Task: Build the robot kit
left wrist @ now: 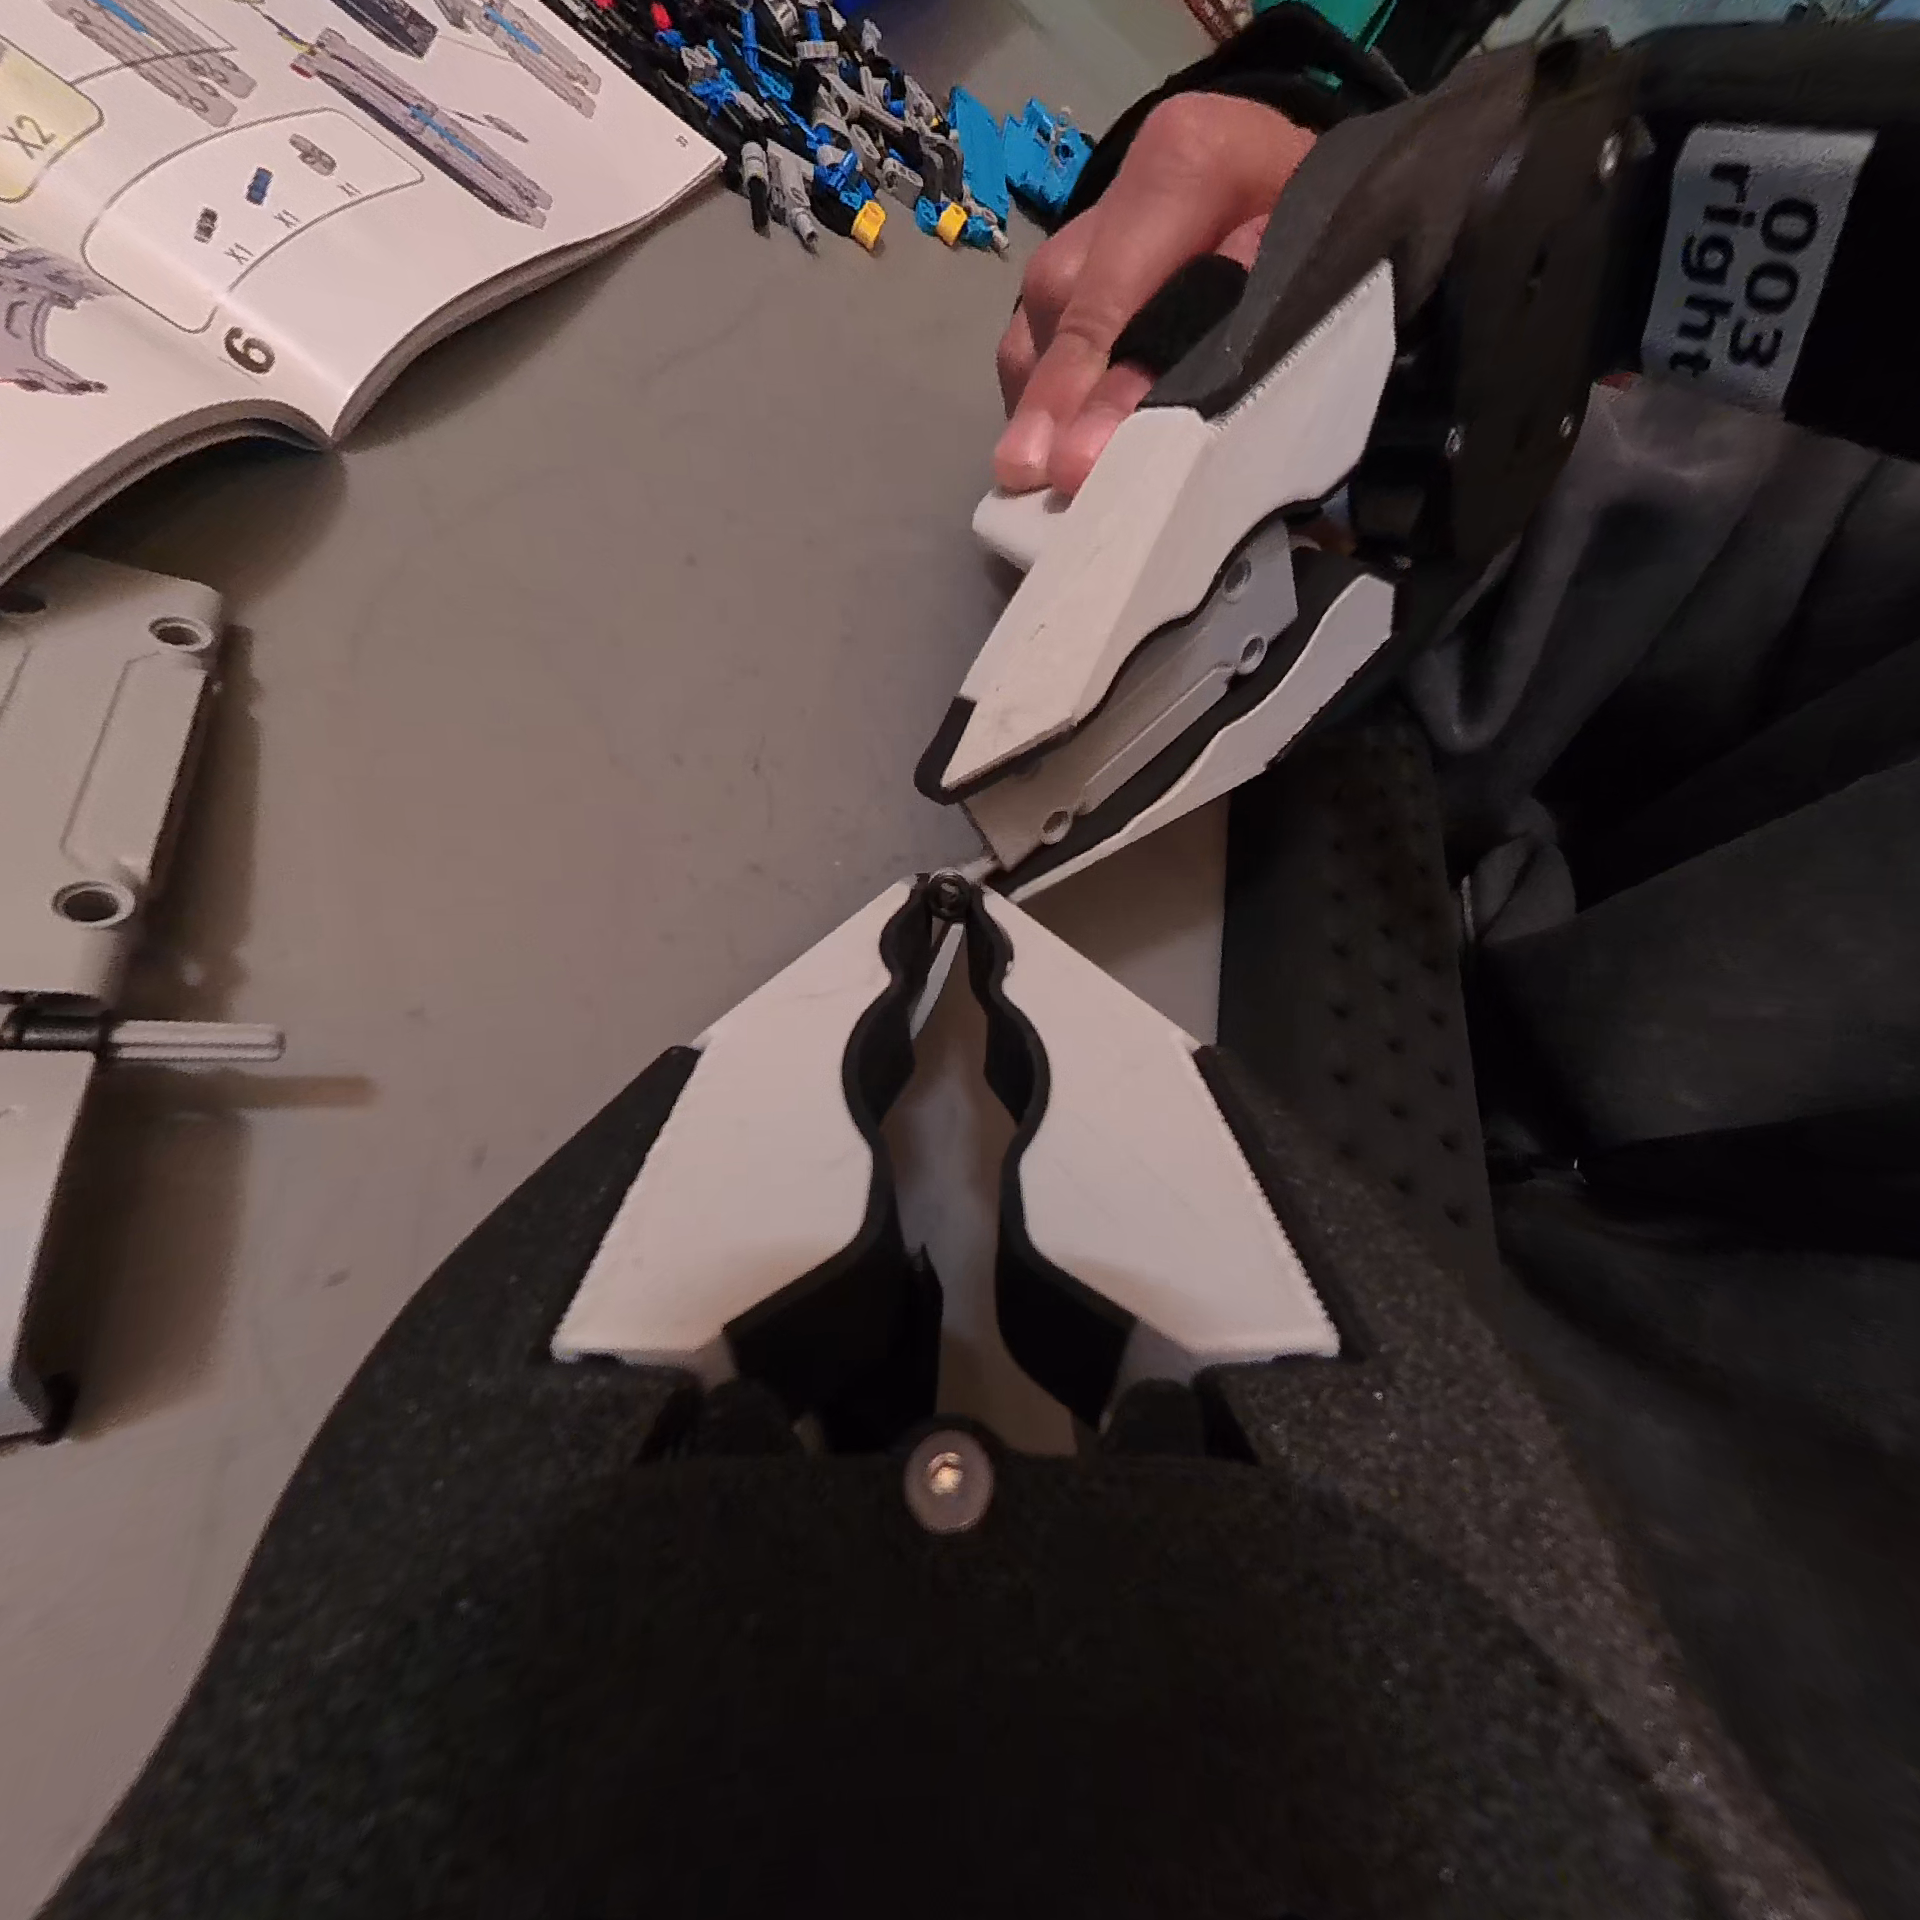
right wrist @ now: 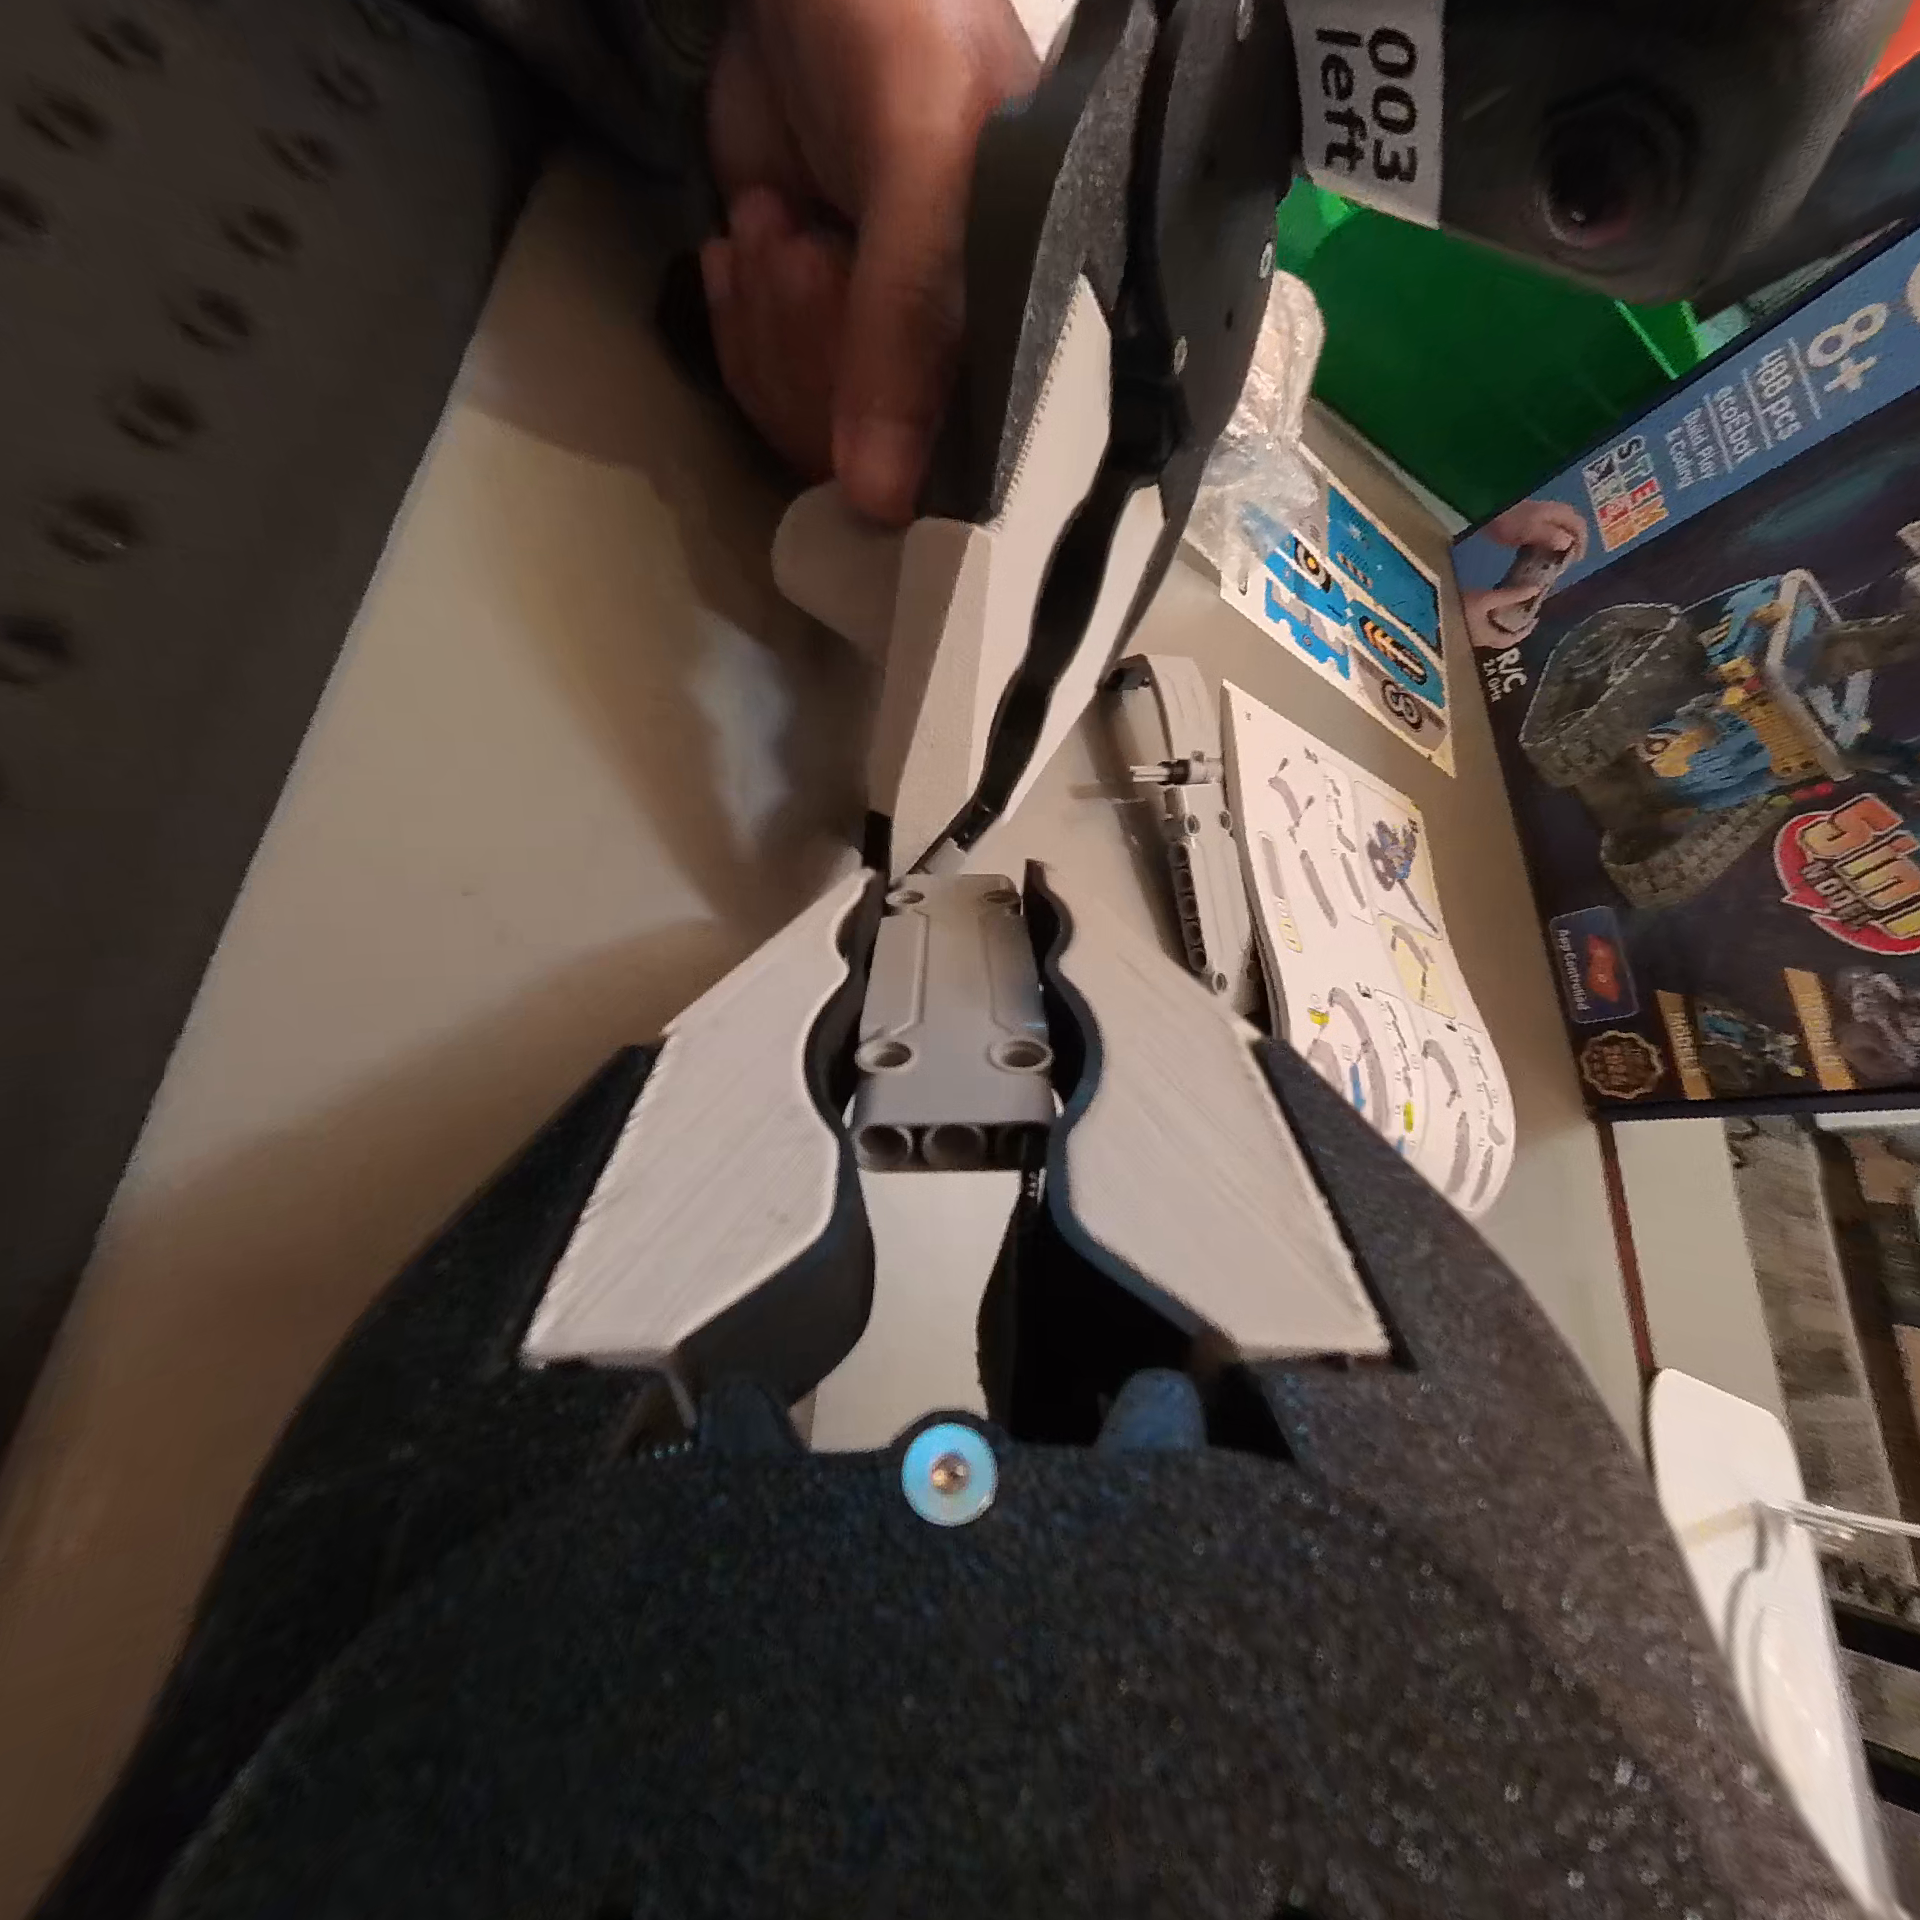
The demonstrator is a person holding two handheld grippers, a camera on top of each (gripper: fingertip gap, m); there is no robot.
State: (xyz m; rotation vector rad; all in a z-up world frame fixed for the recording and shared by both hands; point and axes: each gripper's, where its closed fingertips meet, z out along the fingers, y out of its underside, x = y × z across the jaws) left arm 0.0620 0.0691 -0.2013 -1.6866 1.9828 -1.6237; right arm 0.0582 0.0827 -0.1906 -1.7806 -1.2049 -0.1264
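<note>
My left gripper [left wrist: 948, 902] is shut on a small black pin [left wrist: 948, 894] pinched at its very tips. The pin touches the front end of a grey block with round holes [left wrist: 1164, 717]. My right gripper [left wrist: 982, 831] comes in from the upper right and is shut on that block. In the right wrist view the grey block [right wrist: 951, 997] sits lengthwise between the right gripper's [right wrist: 954, 883] fingers. The left gripper [right wrist: 930, 836] reaches down from above to the block's far end. Both are held just above the grey table [left wrist: 623, 644].
An open instruction booklet [left wrist: 312, 208] lies at the far left, with a pile of small blue, grey and black parts [left wrist: 862, 135] behind it. Grey housing pieces [left wrist: 94, 779] and an axle [left wrist: 197, 1042] lie at the left edge. A toy box [right wrist: 1714, 675] and sticker sheet [right wrist: 1351, 623] lie on the right. Both grippers' tips are close together, under 4 cm apart.
</note>
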